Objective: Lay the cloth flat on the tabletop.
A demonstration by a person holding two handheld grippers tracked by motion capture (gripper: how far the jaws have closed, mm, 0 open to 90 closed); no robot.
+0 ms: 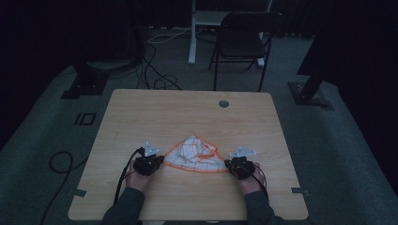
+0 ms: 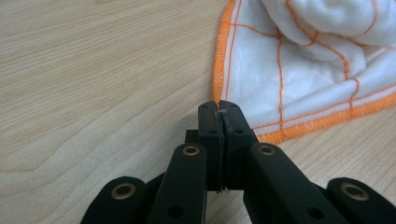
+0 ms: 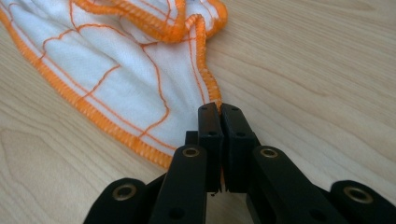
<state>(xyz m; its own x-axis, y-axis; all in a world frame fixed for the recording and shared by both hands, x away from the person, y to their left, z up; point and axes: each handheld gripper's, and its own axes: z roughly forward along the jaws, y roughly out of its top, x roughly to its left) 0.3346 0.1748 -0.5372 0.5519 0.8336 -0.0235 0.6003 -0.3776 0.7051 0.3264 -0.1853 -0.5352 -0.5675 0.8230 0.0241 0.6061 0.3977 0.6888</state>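
A white cloth [image 1: 195, 154] with orange hem and orange grid lines lies bunched on the wooden table [image 1: 187, 112], near its front edge. My left gripper [image 1: 159, 161] is at the cloth's left corner, and its jaws are shut on the orange hem [image 2: 217, 88]. My right gripper [image 1: 228, 164] is at the right corner. In the right gripper view the cloth [image 3: 116, 84] spreads away to the left, and its hemmed corner [image 3: 212, 95] is pinched between the shut jaws. The cloth [image 2: 303, 70] is rumpled in its middle.
A round cable grommet [image 1: 224, 103] sits near the table's far edge. Behind the table stand a dark folding chair [image 1: 241, 42] and a white post [image 1: 192, 37]. Cables [image 1: 155, 70] trail over the grey floor, and dark stand bases [image 1: 87, 84] flank the table.
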